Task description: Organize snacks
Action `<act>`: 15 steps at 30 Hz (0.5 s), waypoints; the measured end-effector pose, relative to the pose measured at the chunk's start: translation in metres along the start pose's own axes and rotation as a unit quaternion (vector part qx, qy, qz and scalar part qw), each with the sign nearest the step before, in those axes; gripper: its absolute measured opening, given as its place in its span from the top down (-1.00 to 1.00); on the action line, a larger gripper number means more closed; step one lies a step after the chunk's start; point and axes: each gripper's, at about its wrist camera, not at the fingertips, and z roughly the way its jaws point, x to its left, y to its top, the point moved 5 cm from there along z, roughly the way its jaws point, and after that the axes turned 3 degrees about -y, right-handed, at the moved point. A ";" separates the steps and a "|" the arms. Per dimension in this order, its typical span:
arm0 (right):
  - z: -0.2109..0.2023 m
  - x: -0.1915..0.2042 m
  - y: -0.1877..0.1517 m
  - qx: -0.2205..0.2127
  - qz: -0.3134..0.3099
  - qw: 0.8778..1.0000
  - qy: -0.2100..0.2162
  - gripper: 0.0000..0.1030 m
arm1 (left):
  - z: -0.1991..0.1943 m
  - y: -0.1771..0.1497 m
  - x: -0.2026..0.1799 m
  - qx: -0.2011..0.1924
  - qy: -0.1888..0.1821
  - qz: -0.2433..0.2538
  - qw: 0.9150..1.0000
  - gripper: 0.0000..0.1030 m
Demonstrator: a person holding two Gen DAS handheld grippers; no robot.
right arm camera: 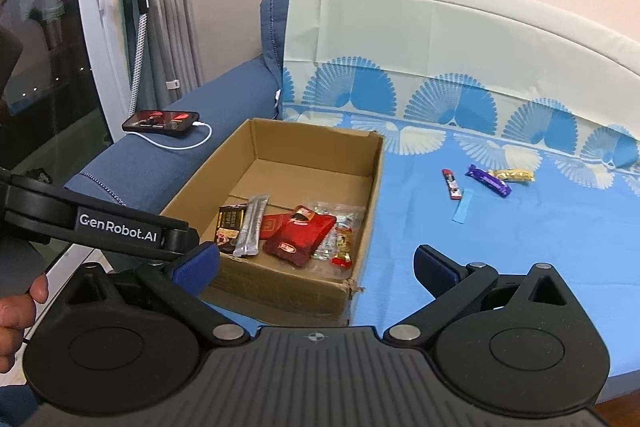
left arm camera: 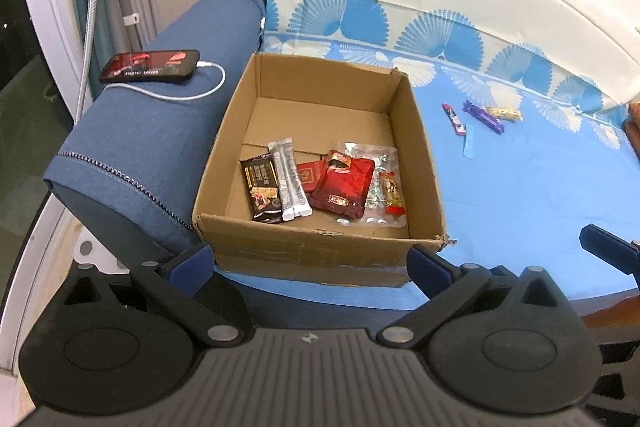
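An open cardboard box (left arm camera: 324, 251) (right arm camera: 288, 287) stands on the blue bed sheet and holds several snacks: a dark chocolate bar (left arm camera: 262, 187) (right arm camera: 230, 229), silver stick packs (left arm camera: 289, 183) (right arm camera: 252, 227), a red pouch (left arm camera: 344, 183) (right arm camera: 300, 235) and clear-wrapped candies (left arm camera: 384, 187) (right arm camera: 340, 243). On the sheet to the right lie a red bar (left arm camera: 454, 119) (right arm camera: 451, 184), a purple bar (left arm camera: 483, 116) (right arm camera: 489, 180) and a gold bar (left arm camera: 503, 113) (right arm camera: 514, 175). My left gripper (left arm camera: 310, 263) is open and empty before the box. My right gripper (right arm camera: 316, 265) is open and empty at the box's near right corner.
A phone (left arm camera: 150, 65) (right arm camera: 161, 121) with a white charging cable lies on the blue sofa arm (left arm camera: 152, 131) left of the box. A blue strip (left arm camera: 469, 143) (right arm camera: 462, 207) lies on the sheet. A patterned backrest (right arm camera: 440, 47) rises behind. The left gripper's body (right arm camera: 100, 223) crosses the right wrist view.
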 end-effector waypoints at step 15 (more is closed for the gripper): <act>-0.013 0.015 0.001 -0.015 -0.017 1.000 0.003 -0.99 | -0.015 -0.008 0.011 -0.010 0.000 -0.014 1.000 -0.99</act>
